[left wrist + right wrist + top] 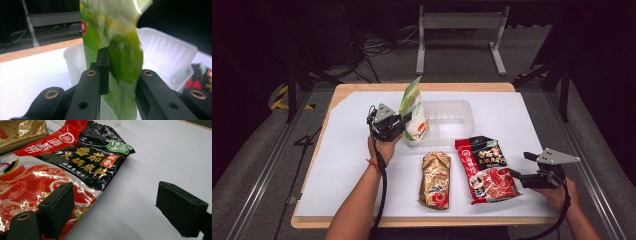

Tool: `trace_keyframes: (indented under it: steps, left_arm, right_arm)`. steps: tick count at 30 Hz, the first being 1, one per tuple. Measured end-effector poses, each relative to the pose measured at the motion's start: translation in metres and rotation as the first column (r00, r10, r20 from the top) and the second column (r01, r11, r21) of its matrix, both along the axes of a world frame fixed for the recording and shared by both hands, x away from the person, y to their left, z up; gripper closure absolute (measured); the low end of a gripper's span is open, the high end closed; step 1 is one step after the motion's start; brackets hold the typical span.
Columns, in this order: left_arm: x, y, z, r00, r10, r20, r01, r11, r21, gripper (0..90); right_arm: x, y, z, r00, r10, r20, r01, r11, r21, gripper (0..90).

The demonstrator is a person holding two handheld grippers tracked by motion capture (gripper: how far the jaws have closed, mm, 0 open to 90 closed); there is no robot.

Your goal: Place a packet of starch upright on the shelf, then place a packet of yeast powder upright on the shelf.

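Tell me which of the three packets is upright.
The green packet, held by the left gripper over the clear bin; the gold and red-black packets lie flat.

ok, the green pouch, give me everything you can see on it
The green pouch is a glossy, crinkled plastic bag, light green with a white lower front, a small red logo and orange print. It stands upright, its base at the left end of the clear plastic bin. The left tool is clamped on its side, jaws either face.
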State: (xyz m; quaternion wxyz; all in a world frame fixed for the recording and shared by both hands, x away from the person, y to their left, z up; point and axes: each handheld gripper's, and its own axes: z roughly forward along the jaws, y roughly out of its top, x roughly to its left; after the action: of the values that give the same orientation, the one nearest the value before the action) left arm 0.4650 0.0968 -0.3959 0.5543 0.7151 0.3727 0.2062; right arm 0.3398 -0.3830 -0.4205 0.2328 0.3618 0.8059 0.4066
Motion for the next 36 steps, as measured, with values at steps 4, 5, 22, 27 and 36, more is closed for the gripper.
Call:
trace_keyframes:
  steps: [4, 5, 22, 27, 36]
  left_arm:
    - [0.001, 0.002, -0.002, 1.0, -0.005, -0.009, 0.005, 0.9999, 0.009, 75.5]
    - [0.001, 0.002, -0.002, 1.0, -0.007, -0.002, 0.007, 0.9999, 0.015, 75.0]
    - [-0.039, 0.02, 0.02, 0.9873, -0.141, 0.073, 0.129, 0.9804, 0.149, 43.0]
    - [-0.052, 0.035, 0.016, 0.9825, -0.183, 0.036, 0.176, 0.9752, 0.134, 35.2]
    - [-0.079, 0.051, -0.002, 0.9733, -0.229, -0.018, 0.228, 0.9581, 0.173, 26.5]
  right_arm:
    - [0.001, 0.001, -0.001, 1.0, 0.008, -0.004, -0.008, 1.0, -0.001, 18.5]
    - [0.001, 0.001, 0.0, 0.9999, 0.011, -0.003, -0.011, 1.0, -0.003, 19.6]
    - [-0.001, 0.004, 0.002, 0.9976, 0.069, -0.002, -0.069, 0.998, 0.007, 37.6]
    - [0.0, 0.004, 0.001, 0.998, 0.063, -0.01, -0.063, 0.998, 0.009, 37.1]
    - [0.0, 0.005, 0.002, 0.9983, 0.058, -0.009, -0.058, 0.998, 0.004, 33.8]
